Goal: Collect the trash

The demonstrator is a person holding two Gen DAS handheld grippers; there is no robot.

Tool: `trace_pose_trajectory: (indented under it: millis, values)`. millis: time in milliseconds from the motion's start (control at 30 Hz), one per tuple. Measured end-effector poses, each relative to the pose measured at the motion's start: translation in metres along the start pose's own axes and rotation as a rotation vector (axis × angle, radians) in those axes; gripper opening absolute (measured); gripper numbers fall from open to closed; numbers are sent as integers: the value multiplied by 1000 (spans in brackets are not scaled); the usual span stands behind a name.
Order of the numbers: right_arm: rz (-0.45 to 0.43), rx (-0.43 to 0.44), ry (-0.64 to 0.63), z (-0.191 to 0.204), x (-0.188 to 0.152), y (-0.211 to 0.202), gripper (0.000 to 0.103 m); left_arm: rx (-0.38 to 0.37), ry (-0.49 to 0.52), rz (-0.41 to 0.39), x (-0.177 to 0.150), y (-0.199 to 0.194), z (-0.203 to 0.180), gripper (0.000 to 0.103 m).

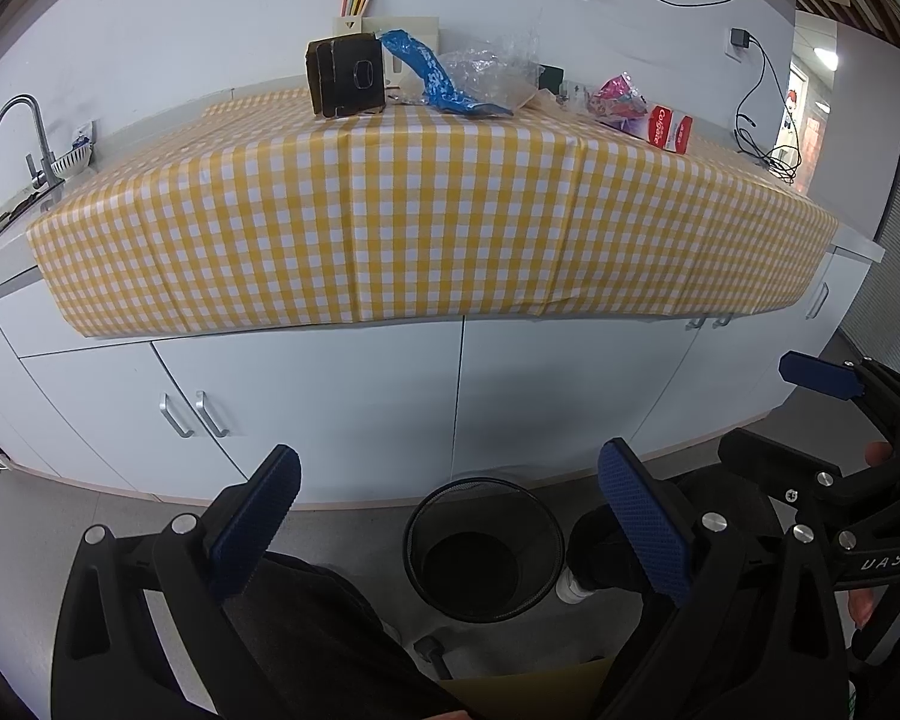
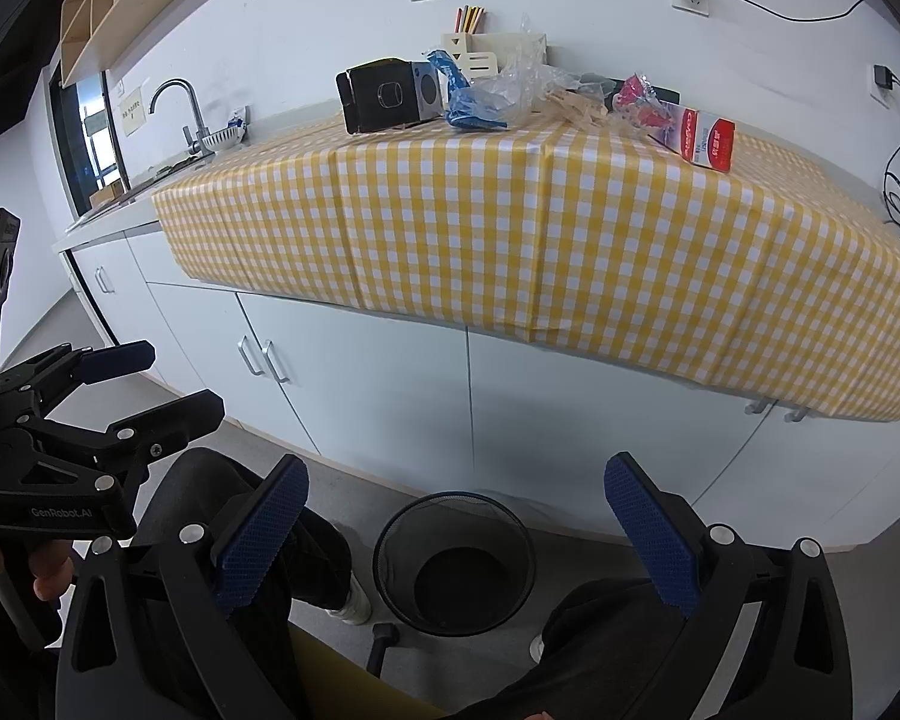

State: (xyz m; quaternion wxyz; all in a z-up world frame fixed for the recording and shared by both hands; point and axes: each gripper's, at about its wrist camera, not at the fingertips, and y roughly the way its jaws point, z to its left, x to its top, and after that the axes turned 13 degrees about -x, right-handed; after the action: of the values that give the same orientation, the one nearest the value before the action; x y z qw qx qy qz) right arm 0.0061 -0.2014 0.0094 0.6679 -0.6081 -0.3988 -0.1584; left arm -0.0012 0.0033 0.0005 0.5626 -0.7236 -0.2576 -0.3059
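Note:
Trash lies at the back of a counter under a yellow checked cloth: a dark cardboard box, a blue wrapper, clear crumpled plastic, a pink wrapper and a red-and-white toothpaste box. The same items show in the right wrist view: box, blue wrapper, clear plastic, pink wrapper, toothpaste box. A black mesh bin stands on the floor below. My left gripper and right gripper are open, empty, low above the bin.
White cabinet doors run under the counter. A sink with a tap is at the left. A pencil holder and wall sockets with cables are behind. The person's legs and a chair base flank the bin.

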Motion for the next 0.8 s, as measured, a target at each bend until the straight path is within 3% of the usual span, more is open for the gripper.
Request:
trace_pose_trajectory:
  millis: [800]
  values:
    - [8, -12, 5, -5, 2, 1, 100, 1, -3, -2, 1, -1, -3, 99]
